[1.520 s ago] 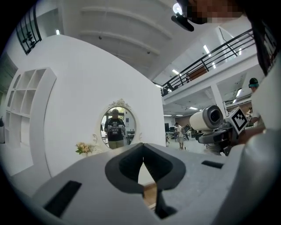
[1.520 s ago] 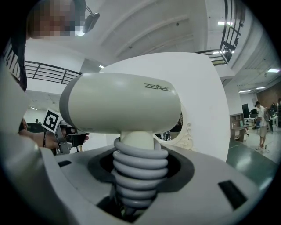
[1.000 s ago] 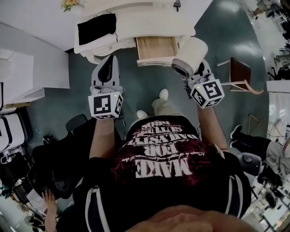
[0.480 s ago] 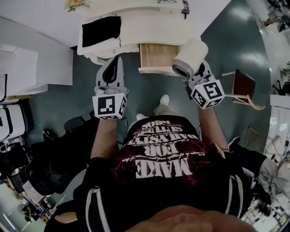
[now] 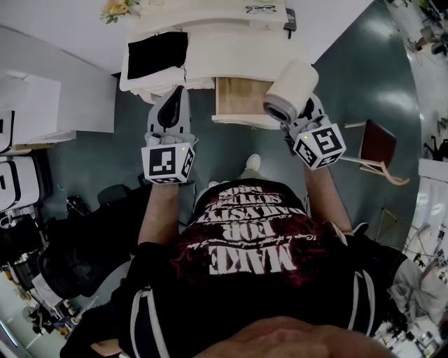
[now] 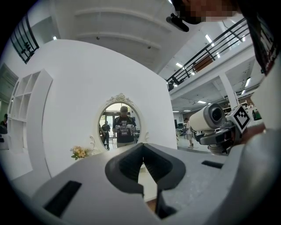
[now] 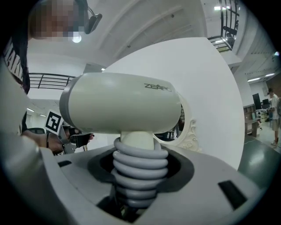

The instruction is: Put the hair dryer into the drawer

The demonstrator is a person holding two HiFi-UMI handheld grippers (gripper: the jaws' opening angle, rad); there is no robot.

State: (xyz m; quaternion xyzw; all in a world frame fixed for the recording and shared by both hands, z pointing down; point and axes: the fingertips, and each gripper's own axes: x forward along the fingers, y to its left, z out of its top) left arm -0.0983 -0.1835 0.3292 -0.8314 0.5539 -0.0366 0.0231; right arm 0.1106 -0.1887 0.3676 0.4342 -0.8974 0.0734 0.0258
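dark teal floor underfoot, white wall behind. white dressing counter stands ahead of both jaws, with an oval mirror on the wall above it.

- drawer: pulled out of the counter front, bare wooden inside showing. it lies ahead of the jaws, between the two grippers, nearer the right one.
- right gripper: jaws spread wide and clamped on the handle of the hair dryer. grey cord is coiled round that handle, so the jaws press on the coils. cream barrel sits crosswise just above the jaws, and from the head view it overlaps the drawer's right front corner. dryer is not in the drawer.
- left gripper: jaws together, nothing between them, pointed about level at the counter, left of the drawer.
- on the counter beyond the left jaws: black cloth. flowers further back and to the left, by the wall.
- glasses at the counter's far edge, beyond the drawer.
- brown chair on the floor, out to the right of the right jaws.
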